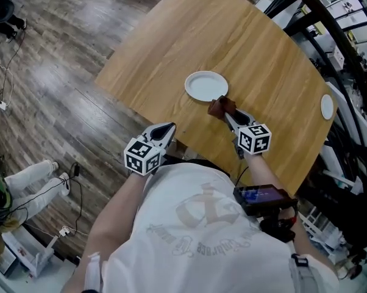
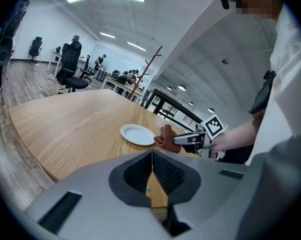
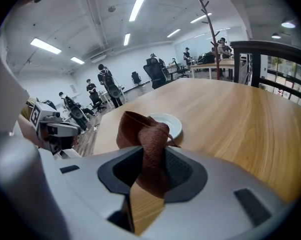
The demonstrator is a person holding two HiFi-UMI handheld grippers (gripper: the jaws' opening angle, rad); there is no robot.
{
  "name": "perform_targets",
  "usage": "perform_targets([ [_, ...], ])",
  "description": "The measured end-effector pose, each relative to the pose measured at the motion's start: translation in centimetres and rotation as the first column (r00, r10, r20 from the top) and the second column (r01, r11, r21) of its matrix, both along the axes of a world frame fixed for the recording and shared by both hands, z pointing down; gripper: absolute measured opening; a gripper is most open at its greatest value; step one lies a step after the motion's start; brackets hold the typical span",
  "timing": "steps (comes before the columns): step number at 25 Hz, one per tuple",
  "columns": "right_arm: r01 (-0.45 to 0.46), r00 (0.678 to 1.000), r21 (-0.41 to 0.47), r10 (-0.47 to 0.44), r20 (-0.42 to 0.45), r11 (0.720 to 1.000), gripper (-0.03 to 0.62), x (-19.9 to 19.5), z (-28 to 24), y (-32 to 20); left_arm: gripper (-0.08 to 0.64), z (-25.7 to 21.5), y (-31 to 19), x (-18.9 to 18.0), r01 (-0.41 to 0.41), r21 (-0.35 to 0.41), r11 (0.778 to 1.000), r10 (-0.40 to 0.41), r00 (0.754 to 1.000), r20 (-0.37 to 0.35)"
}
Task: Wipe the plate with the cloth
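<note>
A white plate lies on the round wooden table; it also shows as the plate and the plate. A brown cloth is bunched between the jaws of my right gripper, which is shut on it just short of the plate's near rim. The cloth hangs off the jaw tips, and the cloth sits beside the plate. My left gripper is at the table's near edge, left of the plate, shut with nothing in it.
A second small white dish lies near the table's right edge. Black metal racks stand to the right. Wooden floor with cables lies to the left. Office chairs and a coat stand are far off.
</note>
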State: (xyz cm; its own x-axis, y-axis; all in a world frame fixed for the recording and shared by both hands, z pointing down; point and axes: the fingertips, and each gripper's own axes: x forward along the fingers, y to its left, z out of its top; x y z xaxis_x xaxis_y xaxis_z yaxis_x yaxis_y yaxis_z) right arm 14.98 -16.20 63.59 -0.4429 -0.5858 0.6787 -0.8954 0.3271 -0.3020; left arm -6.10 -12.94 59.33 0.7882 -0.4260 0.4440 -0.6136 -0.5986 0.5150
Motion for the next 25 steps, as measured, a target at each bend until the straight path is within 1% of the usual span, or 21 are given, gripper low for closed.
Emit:
perform_targets([
  [2,-0.029,0.999,-0.009,0.029,-0.024,1.0,0.127,0.8,0.5,-0.9,0.014,0.4,0.0,0.0,-0.002,-0.012,1.0,0.002,1.0,-0.002],
  [3,-0.029,0.999,-0.008,0.029,-0.044,1.0,0.127,1.1,0.8,-1.4,0.014,0.5,-0.1,0.0,-0.003,-0.017,1.0,0.003,1.0,-0.004],
  [8,0.058,0.984,0.004,-0.056,-0.171,0.998,0.127,1.1,1.6,-5.1,0.014,1.4,-0.6,-0.9,-0.001,-0.035,0.999,0.0,1.0,-0.013],
  [11,0.076,0.973,0.0,-0.074,-0.219,0.997,0.127,1.6,2.1,-8.1,0.014,1.8,-1.2,-1.2,0.006,-0.042,0.999,-0.006,1.0,-0.015],
  [13,0.084,0.966,0.0,-0.081,-0.247,0.997,0.127,2.0,2.4,-9.9,0.013,2.0,-1.4,-1.2,0.012,-0.047,0.999,-0.012,1.0,-0.015],
  [17,0.099,0.959,-0.007,-0.097,-0.268,0.995,0.127,1.8,2.0,-12.4,0.014,1.6,-1.4,-0.9,0.023,-0.046,0.999,-0.023,1.0,-0.013],
  [19,0.113,0.953,-0.031,-0.117,-0.281,0.993,0.127,1.7,2.4,-12.4,0.014,1.5,-1.2,-0.8,0.032,-0.045,0.998,-0.033,0.999,-0.012],
  [22,0.144,0.943,-0.044,-0.151,-0.297,0.989,0.127,1.3,2.8,-11.0,0.014,1.6,-0.9,-0.9,0.041,-0.047,0.998,-0.042,0.999,-0.015],
  [25,0.209,0.923,-0.054,-0.215,-0.319,0.977,0.127,0.6,2.7,-8.6,0.013,2.2,-0.8,-1.2,0.04,-0.055,0.998,-0.041,0.999,-0.016],
])
